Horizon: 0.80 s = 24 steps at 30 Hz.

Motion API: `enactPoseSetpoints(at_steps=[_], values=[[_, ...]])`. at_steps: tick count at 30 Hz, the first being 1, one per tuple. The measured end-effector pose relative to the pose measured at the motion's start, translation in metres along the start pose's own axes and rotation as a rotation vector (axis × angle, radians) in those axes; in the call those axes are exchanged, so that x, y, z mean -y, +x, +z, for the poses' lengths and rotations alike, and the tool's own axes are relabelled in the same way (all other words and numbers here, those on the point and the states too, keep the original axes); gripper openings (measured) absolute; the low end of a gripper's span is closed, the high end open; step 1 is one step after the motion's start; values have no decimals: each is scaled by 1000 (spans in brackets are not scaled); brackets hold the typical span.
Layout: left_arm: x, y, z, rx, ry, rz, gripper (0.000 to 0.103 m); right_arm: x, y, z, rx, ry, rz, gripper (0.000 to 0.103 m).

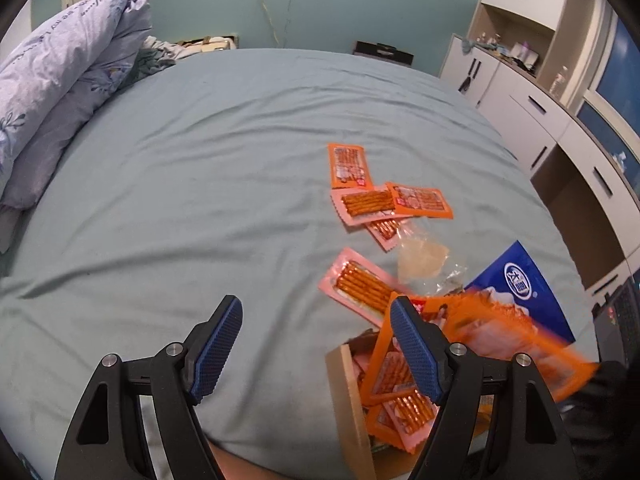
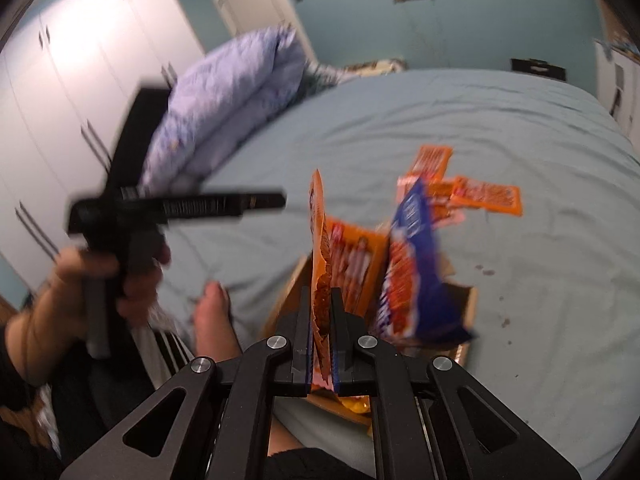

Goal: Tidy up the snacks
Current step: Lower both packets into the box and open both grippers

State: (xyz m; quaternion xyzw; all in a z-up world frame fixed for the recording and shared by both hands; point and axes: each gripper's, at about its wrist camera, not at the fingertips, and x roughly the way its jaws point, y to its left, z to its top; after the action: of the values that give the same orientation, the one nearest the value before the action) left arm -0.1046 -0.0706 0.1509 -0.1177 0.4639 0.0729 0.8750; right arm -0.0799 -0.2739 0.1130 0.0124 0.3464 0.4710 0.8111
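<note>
My left gripper (image 1: pixel 316 302) hangs open over the bare sheet with nothing between its blue pads. To its right is a cardboard box (image 1: pixel 348 400) holding several orange stick-snack packets (image 1: pixel 400 396). Loose small packets (image 1: pixel 366 202) lie further up the bed. My right gripper (image 2: pixel 321 290) is shut on the edge of an orange snack bag (image 2: pixel 320 240), held edge-on above the box (image 2: pixel 468 300). That orange bag (image 1: pixel 500 332) is blurred in the left wrist view. A blue snack bag (image 2: pixel 412 272) hangs blurred beside it; what supports it is unclear.
A folded lilac duvet (image 1: pixel 60 80) is piled at the bed's far left. White cupboards and shelves (image 1: pixel 552 120) line the right side. A crumpled clear wrapper (image 1: pixel 420 260) lies between the packets. A hand (image 2: pixel 132 280) and a bare knee (image 2: pixel 212 320) are left of the box.
</note>
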Motion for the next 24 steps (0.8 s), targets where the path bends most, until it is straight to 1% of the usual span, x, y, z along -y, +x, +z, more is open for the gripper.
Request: enactPoseSetpoints(at_steps=[2,3,5,7,8,9,11,12,13,14,15,16,18,20,22,24], values=[[1,0,0,0,8,4,77,-7,18,1,-82,-37,-59,4],[1,-1,0,1,9,3,77,-8,27,1,-120,-50,-115,4],[0,-1,0,3,7,-1,77,-8,33,3,-141,-52,-155,10],[0,-1,1,2,4,-2,77,-6,22,9,-88,-36,-122,10],[-1,-1,1,-1,2,-1,77,-6,14,11,-45,-24,-93,11],[-1,0,1,-5,1,0,77,-3,0,14,18,-4,-62,13],[-1,1,0,-10,-3,3,77,4,-19,16,99,30,-36,26],[-1,2,0,-12,-1,9,77,8,-30,16,151,57,-30,43],[-1,2,0,-13,1,14,77,14,-41,16,200,93,-30,64],[0,2,0,-13,5,20,77,19,-48,15,231,123,-31,72],[1,3,0,-14,6,23,77,27,-58,14,288,176,-34,78],[1,3,0,-13,6,24,77,32,-64,11,323,211,-37,78],[0,2,0,-11,0,22,77,42,-74,7,356,272,-52,79],[-2,1,0,-8,-12,18,77,52,-79,3,383,339,-99,79],[-4,2,1,-15,-25,12,77,55,-76,2,380,390,-128,79],[-6,4,1,-25,-32,6,77,63,-73,0,347,451,-145,79]])
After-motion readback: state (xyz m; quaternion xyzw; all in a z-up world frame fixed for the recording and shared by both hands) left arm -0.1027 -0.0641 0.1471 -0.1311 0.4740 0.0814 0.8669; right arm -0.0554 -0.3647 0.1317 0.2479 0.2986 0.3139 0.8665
